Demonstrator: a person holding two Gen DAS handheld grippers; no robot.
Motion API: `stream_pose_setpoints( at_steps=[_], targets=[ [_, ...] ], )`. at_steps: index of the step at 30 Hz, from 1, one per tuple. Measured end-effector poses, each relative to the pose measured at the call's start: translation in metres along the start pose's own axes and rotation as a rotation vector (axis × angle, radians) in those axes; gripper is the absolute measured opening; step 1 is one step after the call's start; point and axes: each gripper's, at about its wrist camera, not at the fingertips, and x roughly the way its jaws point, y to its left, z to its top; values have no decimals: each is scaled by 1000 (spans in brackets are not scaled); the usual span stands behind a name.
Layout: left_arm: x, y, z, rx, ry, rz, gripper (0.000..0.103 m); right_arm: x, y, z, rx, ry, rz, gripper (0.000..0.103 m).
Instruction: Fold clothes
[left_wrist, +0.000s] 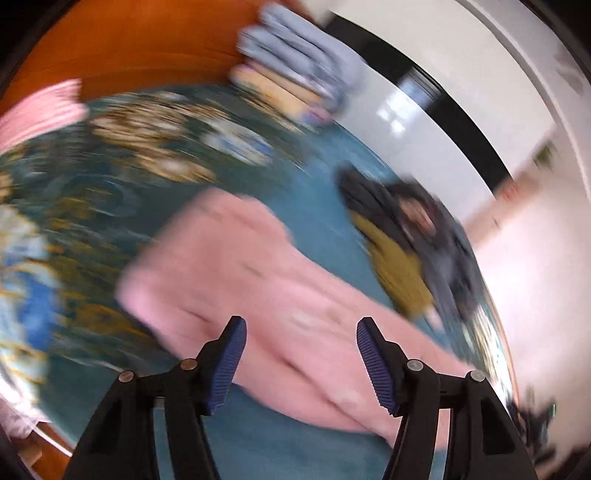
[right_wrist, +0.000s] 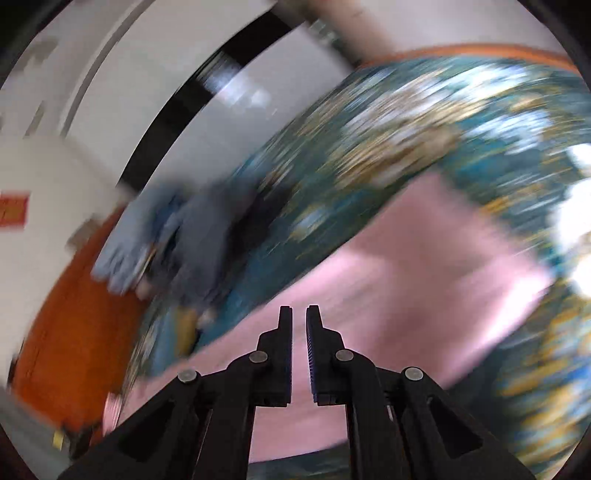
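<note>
Across both wrist views spreads a teal cloth with a gold and white floral print (left_wrist: 122, 155), covering a surface whose orange wooden edge (left_wrist: 140, 40) shows beyond it; everything is smeared by motion blur, so fine detail cannot be read. On that cloth lies the pink garment (left_wrist: 258, 288), a long piece whose axis, in the left view, runs from the upper left down to the lower right, passing straight under the left gripper (left_wrist: 301, 325). In the right view the same pink garment (right_wrist: 424, 266) fills the ground ahead of and below the right gripper (right_wrist: 299, 310), with what looks like a squared corner up to the right. A stack of folded clothes in pale blue and yellow (left_wrist: 295, 77) sits at the far edge, and a dark heap with a mustard piece (left_wrist: 413, 236) lies to the right of the pink cloth, apart from it or just touching; the blur hides which. The left gripper's jaws stand spread with nothing between the blue pads. The right gripper's jaws are nearly pressed together, a thin gap showing, and no fabric is visibly pinched. Both tools sit close over the pink garment; judging by these views, the next grasp depends on finding an end of that long axis.
</note>
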Motion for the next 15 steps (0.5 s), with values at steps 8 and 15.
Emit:
stream_pose_setpoints(
  at_steps=[8, 15],
  targets=[
    [60, -29, -26, 23, 124, -70, 66, 93, 152, -148, -356, 449, 363, 45],
    [58, -19, -29, 25, 113, -105, 66, 147, 186, -211, -432, 624, 364, 46]
  ],
)
